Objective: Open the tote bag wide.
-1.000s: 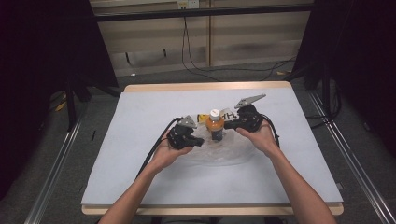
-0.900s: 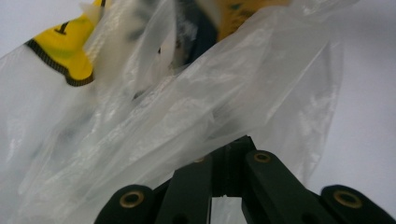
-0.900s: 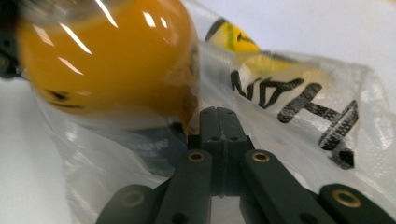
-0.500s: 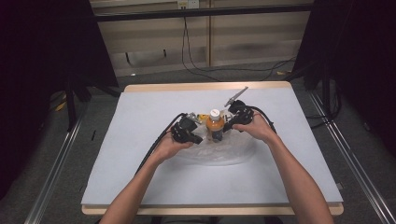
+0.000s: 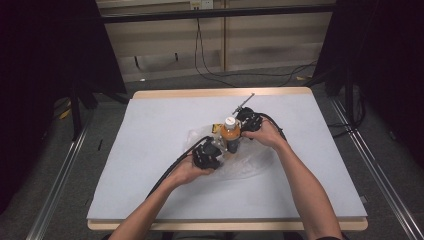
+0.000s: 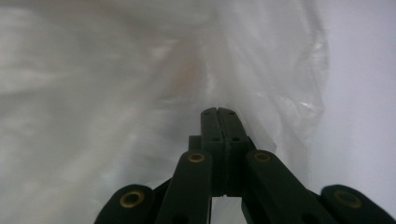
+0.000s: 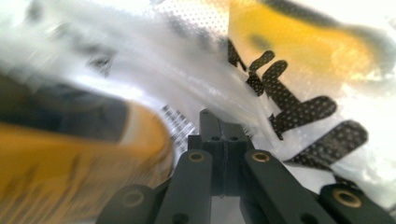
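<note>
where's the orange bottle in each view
High view: bottle upright at table centre, between the two grippers.
Left gripper view: no bottle; clear bag ahead.
Right gripper view: orange blur at lower left, beside the shut jaws.
Shared landmark: the clear bag.

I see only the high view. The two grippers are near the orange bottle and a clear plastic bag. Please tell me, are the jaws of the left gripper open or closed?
Observer: In the left gripper view, the left gripper has its jaws closed together, against the clear plastic bag.
Operator: Is plastic pinched between them?
Observer: I cannot tell; the film lies right at the tips and the picture is blurred.
Operator: And the right gripper?
Observer: In the right gripper view, the right gripper is also closed, its tips at the bag's film. Just beyond them the bag carries a yellow patch and black dotted lettering.
Operator: Where is the orange bottle there?
Observer: The orange bottle is very near, low at the left of that view, beside the jaws.
</note>
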`<control>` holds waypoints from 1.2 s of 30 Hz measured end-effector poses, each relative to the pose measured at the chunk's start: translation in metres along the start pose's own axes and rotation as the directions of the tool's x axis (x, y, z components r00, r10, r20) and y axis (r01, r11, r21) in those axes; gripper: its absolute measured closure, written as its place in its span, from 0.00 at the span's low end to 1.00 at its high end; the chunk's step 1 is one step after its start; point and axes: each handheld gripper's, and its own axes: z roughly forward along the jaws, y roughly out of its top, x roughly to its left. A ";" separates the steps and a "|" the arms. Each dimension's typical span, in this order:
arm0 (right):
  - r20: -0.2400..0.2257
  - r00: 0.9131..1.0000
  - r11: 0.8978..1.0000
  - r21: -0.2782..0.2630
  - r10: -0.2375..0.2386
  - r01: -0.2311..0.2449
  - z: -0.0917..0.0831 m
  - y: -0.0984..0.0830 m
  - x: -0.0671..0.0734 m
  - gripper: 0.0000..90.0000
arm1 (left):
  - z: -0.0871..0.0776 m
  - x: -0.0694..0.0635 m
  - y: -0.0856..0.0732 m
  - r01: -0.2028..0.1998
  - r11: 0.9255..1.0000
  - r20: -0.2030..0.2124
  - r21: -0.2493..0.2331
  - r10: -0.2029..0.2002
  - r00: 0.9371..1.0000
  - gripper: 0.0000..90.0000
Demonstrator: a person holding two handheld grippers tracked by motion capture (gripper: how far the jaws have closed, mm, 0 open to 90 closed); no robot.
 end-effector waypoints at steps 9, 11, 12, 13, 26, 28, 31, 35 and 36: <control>0.134 0.988 0.996 -0.036 0.081 -0.077 0.000 0.011 -0.020 1.00 | -0.004 -0.039 -0.012 -0.074 0.997 0.033 -0.016 0.075 0.997 1.00; 0.143 0.985 0.995 -0.041 0.094 -0.089 0.000 0.012 -0.023 1.00 | -0.005 -0.043 -0.013 -0.080 0.997 0.027 -0.014 0.081 0.996 1.00; 0.144 0.984 0.994 -0.049 0.108 -0.101 0.000 0.012 -0.025 1.00 | -0.006 -0.046 -0.014 -0.090 0.996 0.038 -0.015 0.090 0.995 1.00; 0.156 0.980 0.991 -0.063 0.124 -0.115 0.000 0.012 -0.028 1.00 | -0.006 -0.049 -0.015 -0.091 0.996 0.051 -0.015 0.091 0.995 1.00; 0.270 0.944 0.980 -0.111 0.189 -0.164 -0.003 0.012 -0.042 1.00 | -0.012 -0.071 -0.019 -0.126 0.992 0.105 -0.031 0.128 0.986 1.00; 0.227 0.960 0.982 -0.130 0.164 -0.137 -0.005 0.010 -0.037 1.00 | -0.020 -0.063 -0.016 -0.104 0.993 0.095 -0.063 0.110 0.989 1.00; 0.168 0.977 0.980 -0.171 0.134 -0.105 -0.015 0.006 -0.025 1.00 | -0.038 -0.050 -0.009 -0.081 0.990 0.094 -0.115 0.092 0.991 1.00; 0.100 0.992 0.979 -0.197 0.082 -0.061 -0.029 -0.002 -0.011 1.00 | -0.055 -0.041 0.000 -0.050 0.982 0.052 -0.181 0.061 0.997 1.00; 0.097 0.993 0.976 -0.213 0.072 -0.050 -0.033 -0.004 -0.009 1.00 | -0.059 -0.038 0.002 -0.043 0.981 0.049 -0.189 0.053 0.997 1.00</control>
